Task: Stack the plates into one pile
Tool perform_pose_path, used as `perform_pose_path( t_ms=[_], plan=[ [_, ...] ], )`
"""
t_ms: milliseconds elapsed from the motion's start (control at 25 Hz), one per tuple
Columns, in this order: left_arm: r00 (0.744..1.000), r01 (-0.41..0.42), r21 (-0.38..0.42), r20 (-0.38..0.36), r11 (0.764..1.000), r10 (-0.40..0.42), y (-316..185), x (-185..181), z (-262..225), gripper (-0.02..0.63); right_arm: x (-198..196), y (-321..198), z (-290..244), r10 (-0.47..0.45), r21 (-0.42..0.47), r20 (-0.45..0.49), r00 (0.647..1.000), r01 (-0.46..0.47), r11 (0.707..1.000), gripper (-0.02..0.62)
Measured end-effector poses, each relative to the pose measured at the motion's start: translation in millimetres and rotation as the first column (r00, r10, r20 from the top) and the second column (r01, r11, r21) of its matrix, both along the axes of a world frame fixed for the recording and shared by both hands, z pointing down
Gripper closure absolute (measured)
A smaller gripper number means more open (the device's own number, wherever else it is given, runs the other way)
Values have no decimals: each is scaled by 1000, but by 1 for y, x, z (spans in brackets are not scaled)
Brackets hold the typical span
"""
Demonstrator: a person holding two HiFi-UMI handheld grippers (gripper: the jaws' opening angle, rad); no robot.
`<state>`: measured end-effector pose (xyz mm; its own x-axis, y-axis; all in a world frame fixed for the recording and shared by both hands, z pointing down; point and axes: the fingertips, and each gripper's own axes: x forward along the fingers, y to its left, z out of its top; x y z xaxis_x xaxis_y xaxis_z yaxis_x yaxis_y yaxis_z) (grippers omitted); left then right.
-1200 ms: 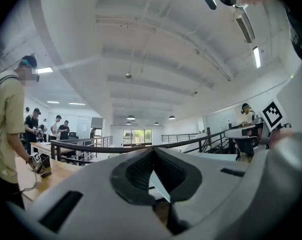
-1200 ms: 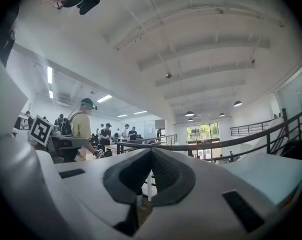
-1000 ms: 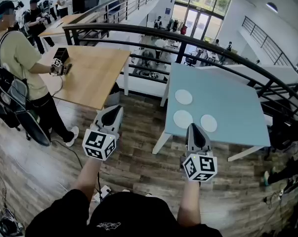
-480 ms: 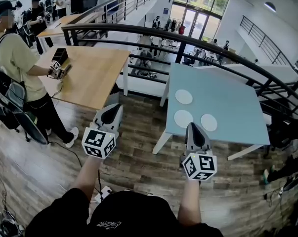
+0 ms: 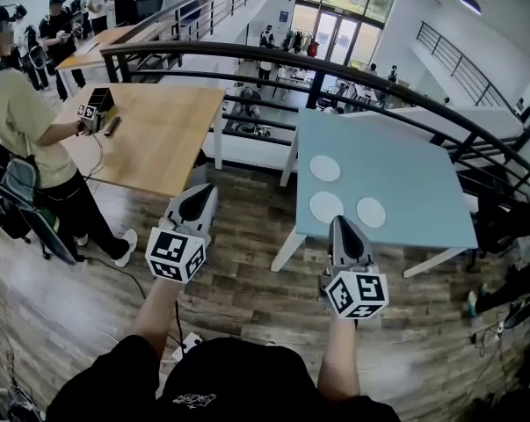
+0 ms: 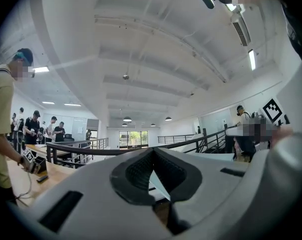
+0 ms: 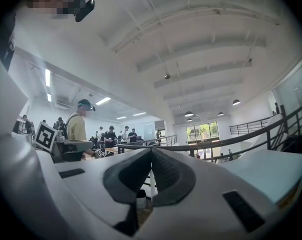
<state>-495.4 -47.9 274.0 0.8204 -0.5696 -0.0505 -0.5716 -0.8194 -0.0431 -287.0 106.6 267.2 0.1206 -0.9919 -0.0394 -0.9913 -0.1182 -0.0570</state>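
The table (image 5: 423,192) carries three plates (image 5: 326,207), lying apart toward its near-left corner; its right and far parts are free surface. The way from the right claw (image 5: 341,222) over the table's near edge to the plates is open. A railing (image 5: 212,48) curves along the far side. At left, open floor (image 5: 247,271) separates it from a wooden table (image 5: 150,130) and a person (image 5: 18,121).

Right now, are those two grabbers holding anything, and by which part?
Nothing. The left gripper and the right gripper are both shut and empty.
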Motion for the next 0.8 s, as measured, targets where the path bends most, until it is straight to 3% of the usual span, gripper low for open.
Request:
perform_pose_path(
  t_ms=[800],
  plan=[
    [998,-64,-24,-4,998,64,-11,-16,16,598,-33,0,-3,47,-26,-48,998,-48,999,588]
  ],
)
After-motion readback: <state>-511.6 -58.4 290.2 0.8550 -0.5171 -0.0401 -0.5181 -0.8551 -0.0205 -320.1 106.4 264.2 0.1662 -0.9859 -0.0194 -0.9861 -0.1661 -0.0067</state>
